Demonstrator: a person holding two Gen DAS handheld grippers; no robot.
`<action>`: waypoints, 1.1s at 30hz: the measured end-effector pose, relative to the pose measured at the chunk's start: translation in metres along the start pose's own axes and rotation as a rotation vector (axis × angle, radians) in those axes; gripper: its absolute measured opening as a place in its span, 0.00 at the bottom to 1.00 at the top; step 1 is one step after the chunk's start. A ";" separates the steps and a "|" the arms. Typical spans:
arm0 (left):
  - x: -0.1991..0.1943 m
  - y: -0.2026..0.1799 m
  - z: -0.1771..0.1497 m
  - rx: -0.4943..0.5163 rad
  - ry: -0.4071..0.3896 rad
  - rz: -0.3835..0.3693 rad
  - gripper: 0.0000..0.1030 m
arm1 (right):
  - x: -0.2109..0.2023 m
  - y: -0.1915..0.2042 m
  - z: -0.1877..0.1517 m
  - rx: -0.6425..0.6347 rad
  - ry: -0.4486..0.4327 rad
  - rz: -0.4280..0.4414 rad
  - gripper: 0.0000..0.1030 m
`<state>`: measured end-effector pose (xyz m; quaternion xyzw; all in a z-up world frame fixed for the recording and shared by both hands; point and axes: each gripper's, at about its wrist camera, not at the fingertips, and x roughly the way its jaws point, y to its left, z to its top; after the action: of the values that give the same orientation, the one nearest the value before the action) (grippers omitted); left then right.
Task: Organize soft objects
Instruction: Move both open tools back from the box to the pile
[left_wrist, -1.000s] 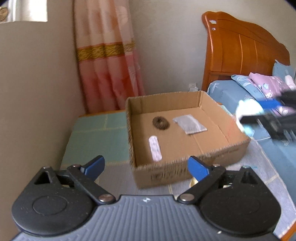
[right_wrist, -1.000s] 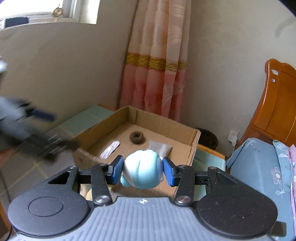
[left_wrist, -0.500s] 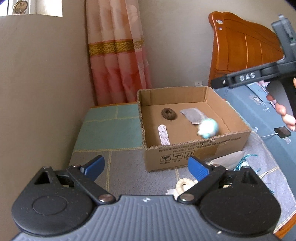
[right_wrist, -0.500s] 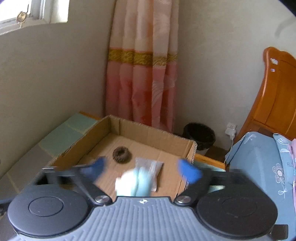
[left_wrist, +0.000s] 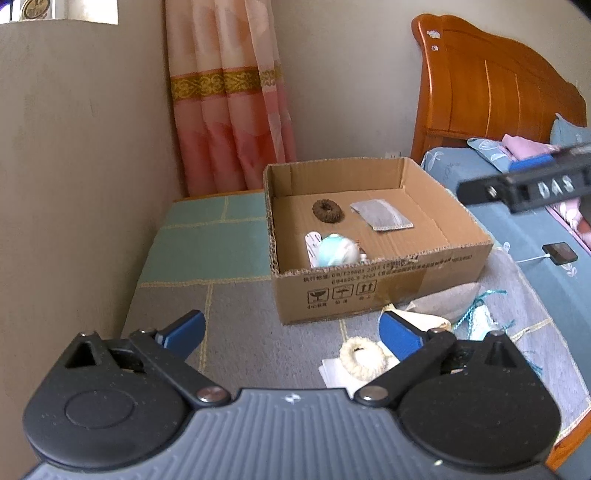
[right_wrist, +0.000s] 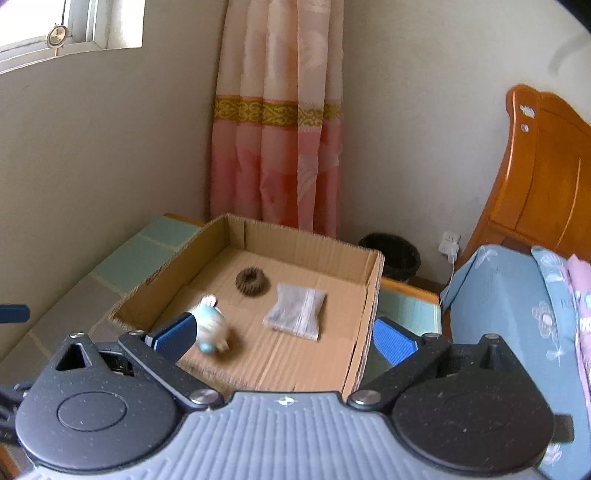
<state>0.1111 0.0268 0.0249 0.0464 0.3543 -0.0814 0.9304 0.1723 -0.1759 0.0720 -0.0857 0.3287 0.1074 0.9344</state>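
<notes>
**Soft toy lies in the box, both grippers empty**

The right gripper (right_wrist: 284, 338) has its jaws spread as wide as they go, with nothing between them. Just beyond its left fingertip, the pale blue and white soft toy (right_wrist: 211, 326) lies on the floor of the cardboard box (right_wrist: 365, 306), in the near corner. Farther ahead of the jaws sits a small clear packet (right_wrist: 296, 311), and past that, slightly left, a brown hair tie (right_wrist: 251, 281). A pink curtain (right_wrist: 277, 118) hangs behind the box.

The left gripper (left_wrist: 291, 332) is also spread and holds nothing. Close in front of its right fingertip, a cream hair tie (left_wrist: 362, 357) rests on white paper on the grey cloth (left_wrist: 258, 332), with a few more soft pieces further right that I cannot make out. Ahead stands the box (left_wrist: 369, 284); the toy (left_wrist: 337, 250) lies just inside its near wall, partly over a white strip (left_wrist: 312, 243). Off to the far right, the right gripper's frame pokes into view above the bed (left_wrist: 517, 229).
</notes>
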 end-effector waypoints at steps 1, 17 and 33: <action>0.000 -0.001 -0.002 0.001 0.005 0.001 0.97 | -0.002 0.000 -0.005 0.007 0.004 0.000 1.00; 0.017 -0.023 -0.041 -0.007 0.094 -0.032 0.98 | 0.002 0.001 -0.121 0.142 0.152 -0.123 1.00; 0.023 -0.040 -0.051 0.015 0.123 -0.053 0.98 | 0.041 0.012 -0.152 0.147 0.230 -0.111 1.00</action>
<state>0.0876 -0.0076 -0.0298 0.0491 0.4115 -0.1056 0.9040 0.1101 -0.1937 -0.0715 -0.0469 0.4355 0.0209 0.8987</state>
